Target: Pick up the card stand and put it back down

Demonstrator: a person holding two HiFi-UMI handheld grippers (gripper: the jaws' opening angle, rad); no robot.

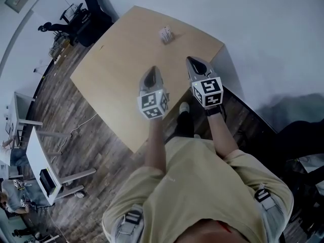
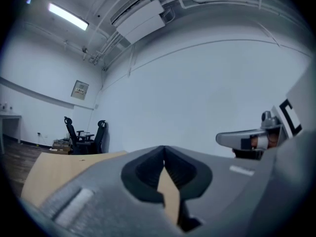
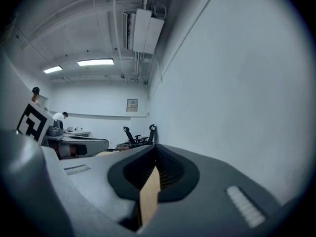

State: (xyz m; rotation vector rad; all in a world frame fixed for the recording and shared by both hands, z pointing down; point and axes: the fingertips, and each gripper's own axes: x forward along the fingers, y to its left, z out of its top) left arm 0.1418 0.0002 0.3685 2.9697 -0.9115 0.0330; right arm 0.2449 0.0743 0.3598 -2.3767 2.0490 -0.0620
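Note:
A small white card stand (image 1: 166,34) sits upright on the far part of the light wooden table (image 1: 116,75). It is seen only in the head view. My left gripper (image 1: 151,72) hovers over the table's near middle, well short of the stand, with its jaws shut on nothing. The right gripper (image 1: 193,61) is beside it, to the stand's right and nearer me, also shut and empty. In the left gripper view the pads (image 2: 148,174) meet at their tips over bare table. In the right gripper view the pads (image 3: 170,169) meet the same way.
Black office chairs (image 1: 83,11) stand beyond the table's far left corner. White desks (image 1: 35,156) line the left side over a dark wood floor (image 1: 76,135). A grey wall (image 1: 263,34) runs close along the table's right side. A person (image 3: 61,116) stands far off.

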